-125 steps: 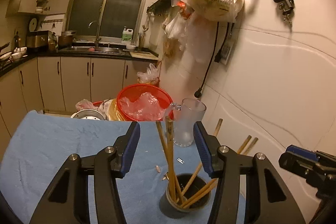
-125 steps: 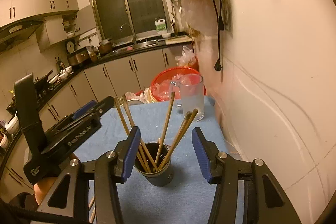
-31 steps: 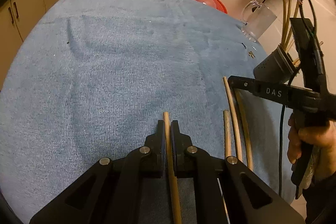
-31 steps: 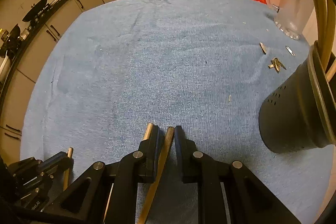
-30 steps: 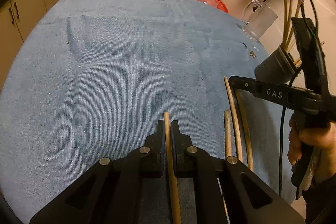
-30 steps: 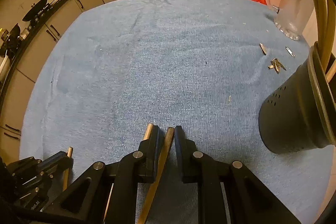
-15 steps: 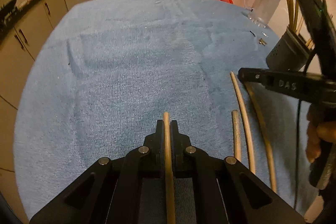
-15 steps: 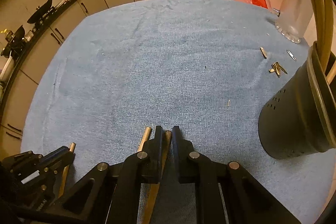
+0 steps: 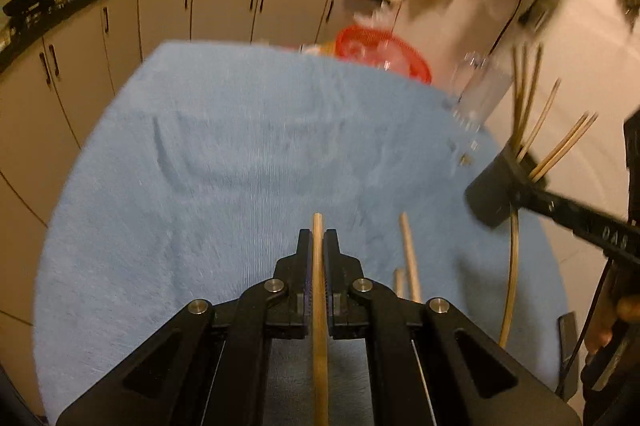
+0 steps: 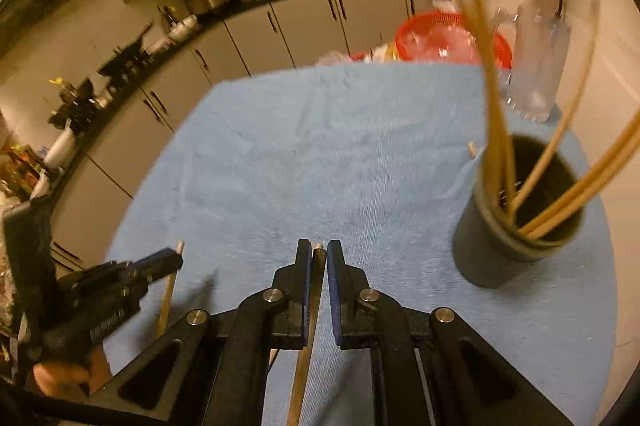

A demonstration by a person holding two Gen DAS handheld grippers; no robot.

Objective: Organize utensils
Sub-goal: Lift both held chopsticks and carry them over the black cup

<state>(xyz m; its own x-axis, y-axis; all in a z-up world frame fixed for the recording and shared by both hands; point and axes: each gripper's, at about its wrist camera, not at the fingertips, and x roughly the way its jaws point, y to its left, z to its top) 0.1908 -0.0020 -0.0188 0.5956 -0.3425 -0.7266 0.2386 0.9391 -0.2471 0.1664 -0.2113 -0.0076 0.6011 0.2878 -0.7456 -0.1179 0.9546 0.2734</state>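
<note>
One chopstick (image 9: 319, 290) between left tongs (image 9: 319, 242), another (image 10: 310, 310) between right tongs (image 10: 319, 254)

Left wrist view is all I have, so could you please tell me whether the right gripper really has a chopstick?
Observer: Yes. In the right wrist view the right gripper is shut on one chopstick, which runs back between its jaws.
Operator: Thank you. Is the holder's mouth free to take it?
Observer: The dark holder stands upright to that gripper's right. Its mouth is open, the leaning chopsticks rest against the rim, and there is a gap in the middle.
Operator: And how does my left gripper look from there?
Observer: The left gripper is at the lower left, and the second chopstick pokes out just past its tips.
</note>
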